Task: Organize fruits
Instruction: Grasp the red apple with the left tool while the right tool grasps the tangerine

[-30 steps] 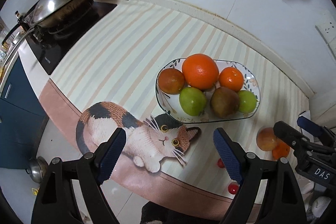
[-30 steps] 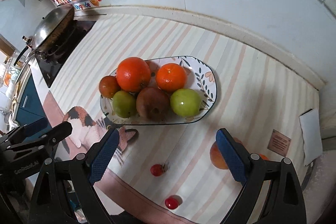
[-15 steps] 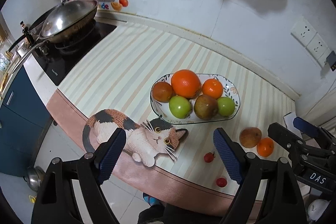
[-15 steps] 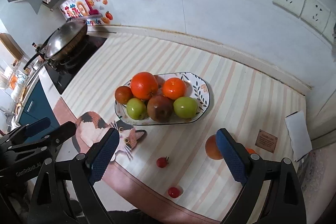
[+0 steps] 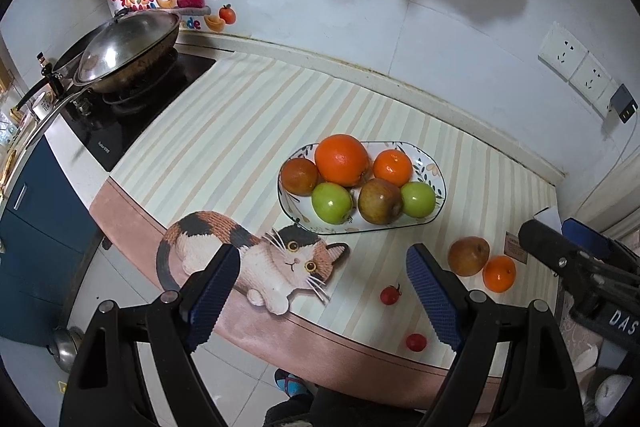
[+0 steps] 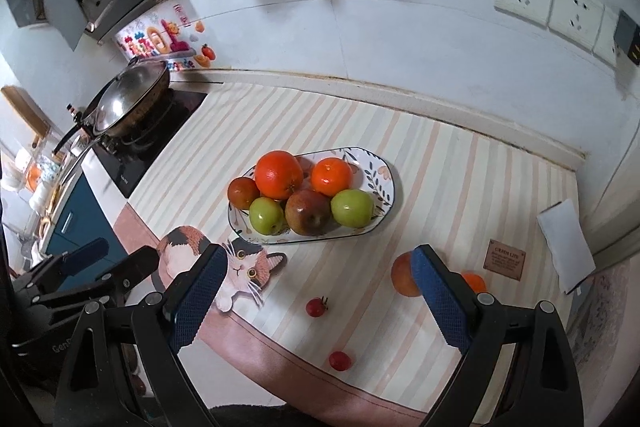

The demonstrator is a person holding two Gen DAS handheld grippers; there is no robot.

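wok [image 5: 124, 55] sits well apart from plate [image 5: 434, 217].

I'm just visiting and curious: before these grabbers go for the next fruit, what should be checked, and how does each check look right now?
1. Left gripper open and empty: ok.
2. Right gripper open and empty: ok.
3. Loose fruit in sight on the mat: ok, brown apple, small orange, two cherry tomatoes.
4. Room left on the plate: not ok, nearly full.
5. Piled fruit stable: cannot tell.
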